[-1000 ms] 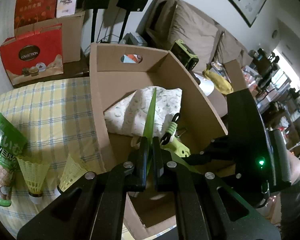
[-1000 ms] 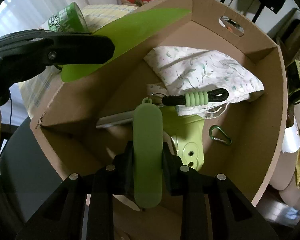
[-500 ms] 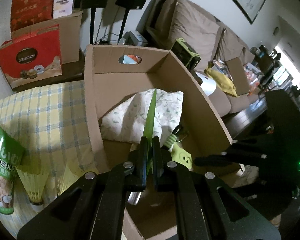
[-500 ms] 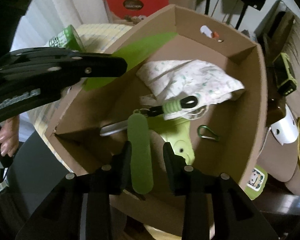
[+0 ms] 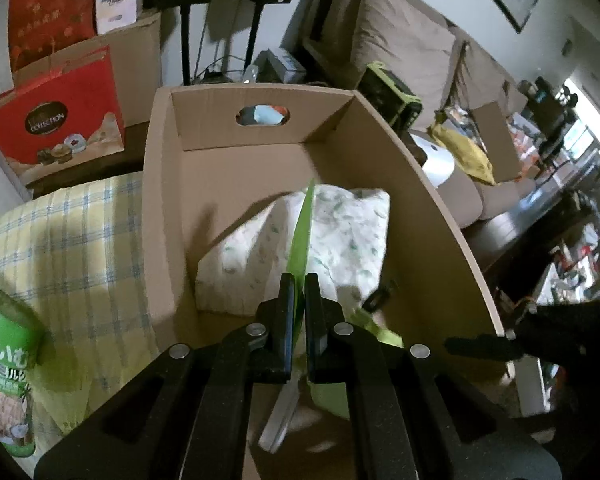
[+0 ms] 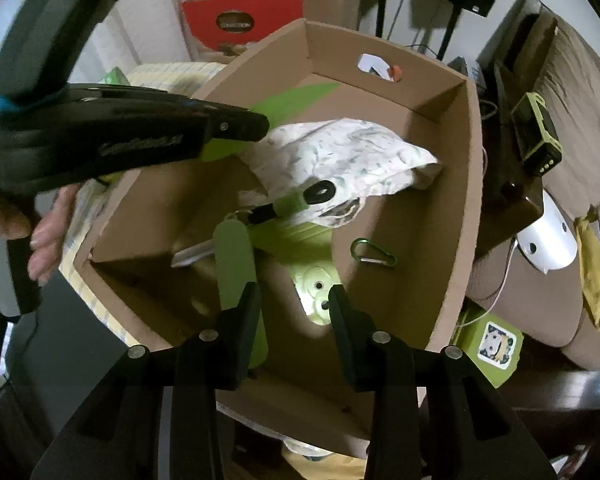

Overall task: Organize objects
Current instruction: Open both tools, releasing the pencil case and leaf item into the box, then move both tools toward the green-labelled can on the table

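right gripper (image 6: 292, 304): jaws apart, nothing clamped; the green oblong case (image 6: 236, 264) lies against the inner face of its left finger, over the near part of the box, unclear if resting on anything
left gripper (image 5: 296, 320): jaws together, clamped on the thin green leaf-shaped sheet (image 5: 302, 240), held edge-on above the box; seen from the side in the right view it reaches toward the far wall
cardboard box (image 5: 160, 216): open top, cut-out handle in far wall, sits partly on the yellow checked cloth (image 5: 72, 240)
step in hand (judgement): dropping the green items into the box; case looks just let go, sheet comes next
how to do it well: lower the sheet flat into the free floor on the left side, part the fingers only once it is low inside the walls, else it may flutter out; draw the right gripper straight back so the finger doesn't drag the case
in the box: white patterned cloth bundle (image 6: 340, 160) mid-far; black-and-green strap (image 6: 300, 200) across its front edge; pale green plastic piece (image 6: 316, 292) underneath; green carabiner (image 6: 374, 254) by the right wall; grey flat thing (image 6: 192, 254) on the left, cannot identify
in the way: bundle and strap crowd the middle; the two grippers are near each other over the box
outside, near: green snack bag (image 5: 4, 368) on the checked cloth
far: red gift bag (image 5: 56, 116), sofa (image 5: 400, 48), speaker stands (image 5: 256, 28)
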